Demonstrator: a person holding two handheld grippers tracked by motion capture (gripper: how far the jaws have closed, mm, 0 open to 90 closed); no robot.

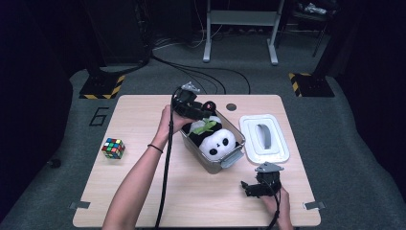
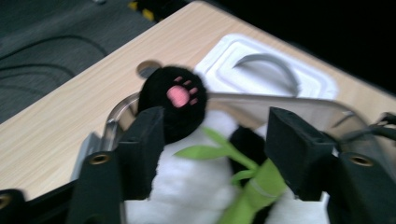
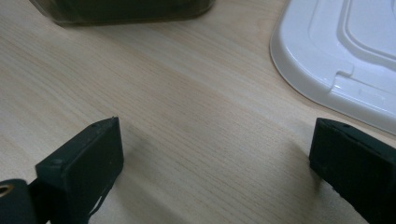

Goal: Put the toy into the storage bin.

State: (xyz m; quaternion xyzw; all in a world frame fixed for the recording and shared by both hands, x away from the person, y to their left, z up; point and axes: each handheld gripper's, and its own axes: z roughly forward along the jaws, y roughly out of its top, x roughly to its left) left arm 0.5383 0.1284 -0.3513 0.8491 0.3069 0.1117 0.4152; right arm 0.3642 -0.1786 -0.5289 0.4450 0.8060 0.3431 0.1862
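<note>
Reaching over the far end of the clear box (image 1: 213,165), your left gripper (image 1: 200,115) has its jaws part-way apart around the panda plush (image 1: 218,143), which lies inside that box in the middle of the table (image 1: 143,191). In the left gripper view the jaws straddle the plush's white belly and the green bamboo sprig (image 2: 243,184); one pad seems to brush the black paw (image 2: 175,100), the other stands clear, so nothing is clamped yet. This looks like the grasping step, either lifting the toy out or settling it in, and the pictures don't tell you which. For the next move, get both pads onto the soft body rather than the sprig or the box wall, then squeeze firmly enough that the plush won't slip. Your right gripper (image 1: 253,188) rests low over bare wood near you with its jaws wide apart and nothing between them, just beside the white lid (image 1: 280,155).
</note>
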